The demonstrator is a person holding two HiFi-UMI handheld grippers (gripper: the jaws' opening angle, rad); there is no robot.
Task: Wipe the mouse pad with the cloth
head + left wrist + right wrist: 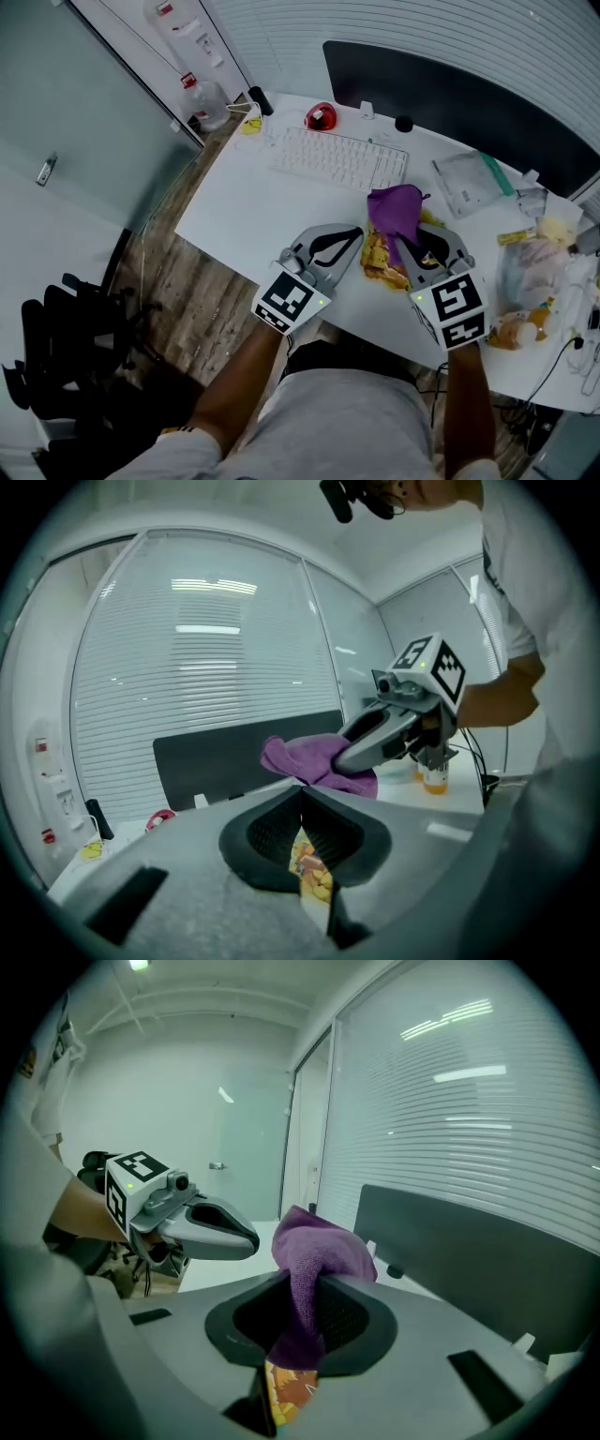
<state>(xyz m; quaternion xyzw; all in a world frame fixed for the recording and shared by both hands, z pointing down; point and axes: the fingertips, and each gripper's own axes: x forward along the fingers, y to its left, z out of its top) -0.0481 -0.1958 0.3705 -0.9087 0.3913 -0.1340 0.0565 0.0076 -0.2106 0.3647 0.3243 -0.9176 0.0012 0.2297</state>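
A purple cloth (396, 208) hangs bunched from my right gripper (405, 240), which is shut on it just above the desk's near edge. Below it lies the mouse pad (378, 255), printed in orange and yellow and mostly hidden by the cloth and both grippers. In the right gripper view the cloth (314, 1251) rises out of the closed jaws, with a strip of the pad (286, 1387) below. My left gripper (352, 234) sits beside the pad's left edge, shut, with nothing seen in it. In the left gripper view, the pad (309, 869) shows through the narrow slit between the jaws.
A white keyboard (339, 157) and a red mouse (321, 116) lie further back on the white desk (234, 211). Bags, a clear pouch (469, 183) and an orange bottle (520, 330) crowd the right side. A dark partition (450, 89) lines the far edge. A black chair (66, 347) stands on the floor at left.
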